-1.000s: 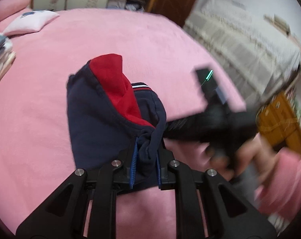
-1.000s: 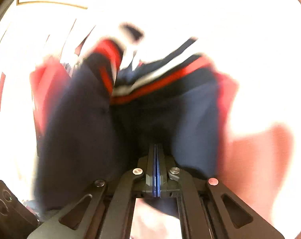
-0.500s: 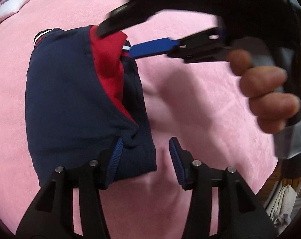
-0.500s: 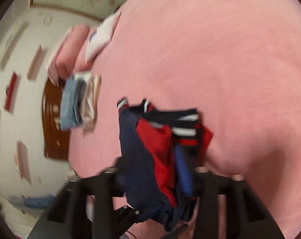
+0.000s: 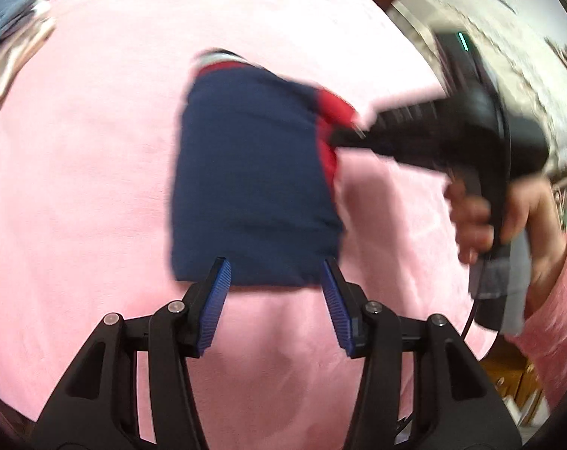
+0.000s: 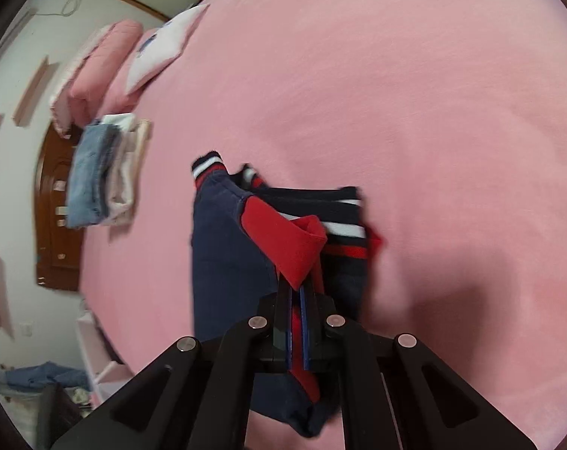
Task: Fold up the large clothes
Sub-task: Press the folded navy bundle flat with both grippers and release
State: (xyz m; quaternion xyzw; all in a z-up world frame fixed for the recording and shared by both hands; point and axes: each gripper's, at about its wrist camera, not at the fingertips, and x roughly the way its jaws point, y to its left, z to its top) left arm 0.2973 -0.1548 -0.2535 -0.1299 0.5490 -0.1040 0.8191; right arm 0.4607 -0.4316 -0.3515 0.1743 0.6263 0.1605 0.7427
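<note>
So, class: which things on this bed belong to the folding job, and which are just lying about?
In the job:
- navy and red garment
- right gripper, shut on its red fabric
- left gripper, open

Lying about:
- stacked folded clothes
- pillows

A pink, soft-napped bed cover (image 6: 414, 86) filled most of both views. At its far edge lay a long pink bolster pillow (image 6: 96, 71) with a flat white cushion bearing a small dark mark (image 6: 163, 48) just beside it, and nearer along the same edge sat a stack of folded clothes, pale blue denim against cream fabric (image 6: 103, 168). Beyond the bed stood a dark brown wooden cabinet (image 6: 54, 217) against a white wall, and a crumpled blue garment (image 6: 43, 375) lay low in the corner of the right wrist view.
</note>
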